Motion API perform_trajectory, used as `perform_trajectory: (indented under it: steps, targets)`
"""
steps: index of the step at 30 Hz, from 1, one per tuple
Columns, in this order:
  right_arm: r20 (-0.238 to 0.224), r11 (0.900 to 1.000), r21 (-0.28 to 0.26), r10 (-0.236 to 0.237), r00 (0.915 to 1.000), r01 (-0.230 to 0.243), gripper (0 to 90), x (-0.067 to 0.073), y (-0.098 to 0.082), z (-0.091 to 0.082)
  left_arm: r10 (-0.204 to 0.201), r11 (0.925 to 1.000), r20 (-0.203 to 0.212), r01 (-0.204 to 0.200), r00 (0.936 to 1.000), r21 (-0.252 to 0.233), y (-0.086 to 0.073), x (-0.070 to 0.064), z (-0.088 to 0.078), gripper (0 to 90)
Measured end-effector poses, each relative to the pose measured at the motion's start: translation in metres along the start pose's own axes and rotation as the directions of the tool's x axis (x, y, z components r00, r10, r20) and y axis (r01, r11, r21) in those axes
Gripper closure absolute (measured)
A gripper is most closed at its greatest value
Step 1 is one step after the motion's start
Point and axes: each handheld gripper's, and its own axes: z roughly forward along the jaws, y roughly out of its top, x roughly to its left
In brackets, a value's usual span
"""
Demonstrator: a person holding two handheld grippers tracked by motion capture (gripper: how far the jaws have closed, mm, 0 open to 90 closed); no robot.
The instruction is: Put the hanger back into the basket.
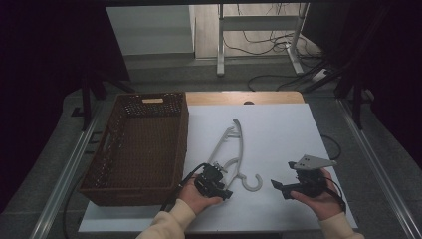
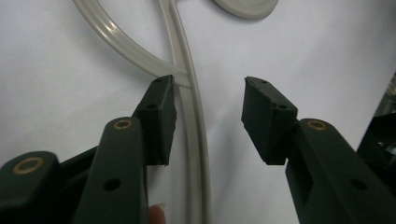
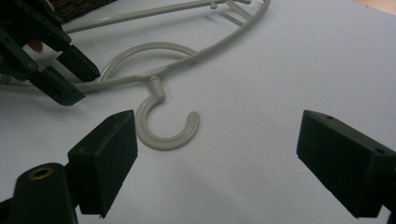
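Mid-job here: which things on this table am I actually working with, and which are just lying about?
In play, as it looks:
- hanger, lying flat on the white table
- left gripper, open, jaws astride a hanger bar
- right gripper, open, facing the hook
- wicker basket, a possible destination

Lying about:
- cables on the floor beyond
- metal stand

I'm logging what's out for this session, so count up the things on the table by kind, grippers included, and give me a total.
Wicker basket: 1
Plastic clothes hanger: 1
Hand-held gripper: 2, the left hand-held gripper open over the hanger's bar, and the right hand-held gripper open near the hook
Total: 4
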Motion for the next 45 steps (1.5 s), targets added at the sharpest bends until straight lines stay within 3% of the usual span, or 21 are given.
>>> perform_trajectory:
  steps: [5,6,11,14,20,29,45]
  targets:
    - [0.002,1.000,0.001,0.000,1.0000,0.000,12.2,0.000,0.000,0.000,0.012,0.9999,-0.013,-0.012,0.9998,0.013,-0.002,-0.001,0.000,55.2]
    - [0.002,1.000,0.000,0.000,1.0000,0.000,12.2,0.000,0.000,0.000,0.012,0.9996,-0.032,-0.011,0.9994,0.027,-0.002,-0.001,0.002,54.0]
    - [0.002,1.000,0.005,0.000,1.0000,0.000,12.2,-0.001,0.000,-0.001,0.001,0.9998,-0.034,-0.001,0.9994,0.019,-0.004,0.000,0.002,55.1]
    - [0.001,1.000,0.007,0.000,1.0000,0.000,12.3,0.000,0.000,0.000,0.015,0.9998,-0.078,-0.014,0.9968,0.017,-0.004,-0.003,0.003,60.4]
    - [0.003,1.000,0.008,-0.003,1.0000,0.003,12.2,0.000,0.001,0.001,0.058,0.9982,-0.162,-0.054,0.9851,0.027,-0.004,-0.012,0.006,69.2]
    - [0.006,1.000,0.009,-0.001,1.0000,0.001,12.2,0.000,0.000,0.001,0.017,0.9998,-0.164,-0.016,0.9864,0.012,-0.004,-0.008,0.005,78.8]
    - [0.018,1.000,0.010,0.003,0.9998,-0.003,12.4,-0.003,-0.001,-0.001,-0.023,0.9996,-0.113,0.022,0.9933,-0.016,-0.006,-0.001,0.002,81.5]
